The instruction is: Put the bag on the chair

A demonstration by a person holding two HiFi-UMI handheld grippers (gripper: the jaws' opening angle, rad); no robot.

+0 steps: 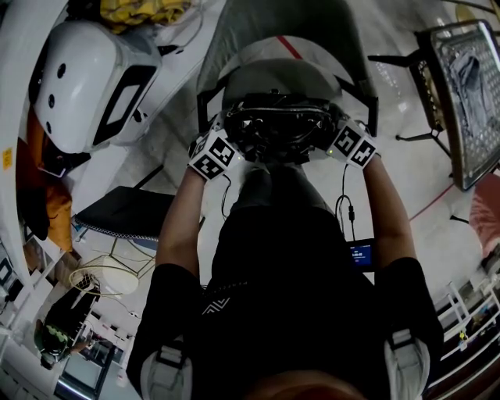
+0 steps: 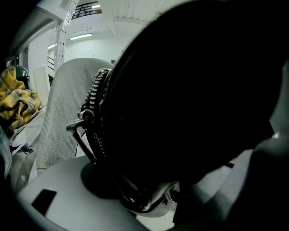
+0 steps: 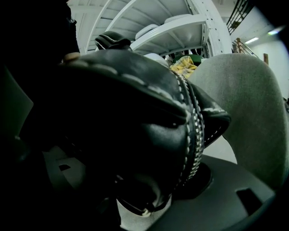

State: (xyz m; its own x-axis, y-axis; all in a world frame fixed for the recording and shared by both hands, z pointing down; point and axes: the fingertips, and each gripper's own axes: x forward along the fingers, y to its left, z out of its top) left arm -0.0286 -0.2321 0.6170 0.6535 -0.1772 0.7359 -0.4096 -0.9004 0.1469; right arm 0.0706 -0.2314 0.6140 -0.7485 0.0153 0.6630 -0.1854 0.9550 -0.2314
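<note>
A black leather bag (image 1: 281, 129) with a metal zip stands on the grey chair (image 1: 285, 74), in front of its fabric backrest (image 2: 61, 117). My left gripper (image 1: 234, 133) is at the bag's left end and my right gripper (image 1: 332, 134) at its right end. In the left gripper view the bag (image 2: 189, 99) fills the space between widely spread jaws and rests against the pale left finger (image 2: 49, 194). In the right gripper view the bag (image 3: 135, 122) sits likewise between spread jaws, against the dark right finger (image 3: 235, 198). The far pads are hidden in shadow.
A big white rounded housing (image 1: 86, 78) stands at the left, with a yellow cloth (image 1: 144, 9) behind it. A black seat (image 1: 125, 212) is at my left side, a metal-framed chair (image 1: 461, 94) at the right. White shelving (image 3: 180, 27) rises behind the chair.
</note>
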